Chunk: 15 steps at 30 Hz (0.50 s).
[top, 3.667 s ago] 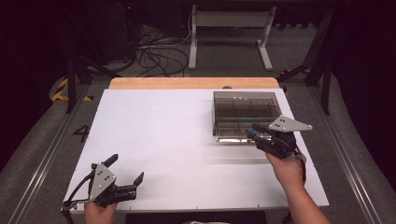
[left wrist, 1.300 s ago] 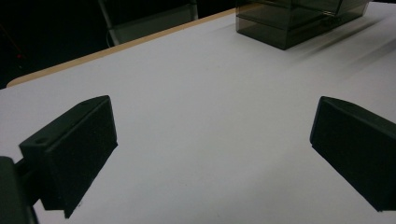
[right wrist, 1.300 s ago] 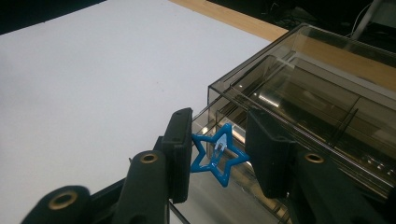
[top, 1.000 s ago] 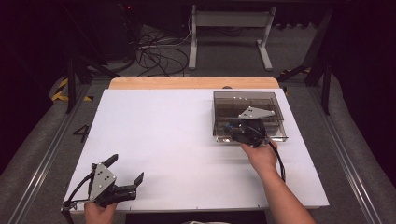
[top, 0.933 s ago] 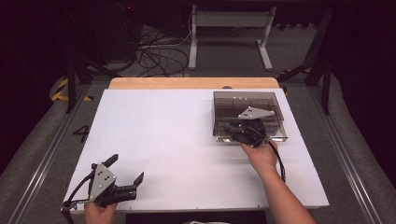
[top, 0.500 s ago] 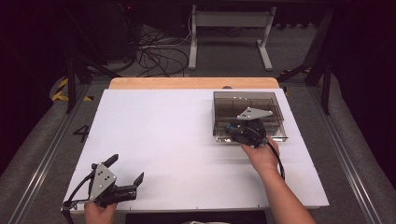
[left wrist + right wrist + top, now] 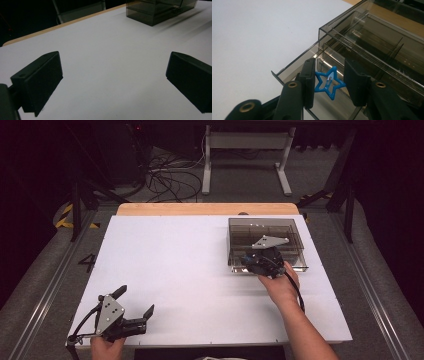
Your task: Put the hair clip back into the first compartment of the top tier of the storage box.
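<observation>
A small blue star-shaped clip (image 7: 329, 83) sits between the jaws of my right gripper (image 7: 330, 65), its points touching both pads. The right gripper (image 7: 251, 262) is shut on it over the pulled-out drawer (image 7: 287, 70) of a smoky transparent drawer box (image 7: 265, 226) at the table's far right. My left gripper (image 7: 136, 301) rests at the front left of the white table (image 7: 190, 270), well away from the box. In the left gripper view it (image 7: 113, 72) stands wide open, with nothing but bare white surface between the pads.
The drawer box (image 7: 155, 12) has thin clear dividers inside. A wooden strip (image 7: 207, 209) runs along the table's far edge. Beyond it are cables and a metal stand on the floor. Metal rails run down both sides of the table.
Since 3.7 s ago my right gripper has moved left and forward from beside the box to its drawer front. Over the last second it has held still. The left gripper has not moved.
</observation>
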Available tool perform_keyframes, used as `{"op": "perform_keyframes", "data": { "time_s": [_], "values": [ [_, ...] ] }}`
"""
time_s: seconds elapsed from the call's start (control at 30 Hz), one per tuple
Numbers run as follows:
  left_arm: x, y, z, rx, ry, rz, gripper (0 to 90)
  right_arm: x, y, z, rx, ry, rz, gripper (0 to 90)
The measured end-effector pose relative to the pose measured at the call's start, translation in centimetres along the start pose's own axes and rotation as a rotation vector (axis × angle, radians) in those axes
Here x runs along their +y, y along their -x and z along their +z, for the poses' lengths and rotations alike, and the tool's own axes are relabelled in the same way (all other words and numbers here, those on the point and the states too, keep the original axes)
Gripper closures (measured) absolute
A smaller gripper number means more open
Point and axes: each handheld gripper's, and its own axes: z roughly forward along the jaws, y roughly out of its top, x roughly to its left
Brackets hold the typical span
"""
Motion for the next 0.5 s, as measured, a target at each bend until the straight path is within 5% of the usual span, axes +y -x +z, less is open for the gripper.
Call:
{"op": "perform_keyframes", "data": {
  "time_s": [0.5],
  "values": [
    [0.0, -0.01, 0.01, 0.0, -0.002, 0.001, 1.7, -0.08, 0.08, 0.29, -0.005, -0.026, 0.005, 62.0]
  ]
}}
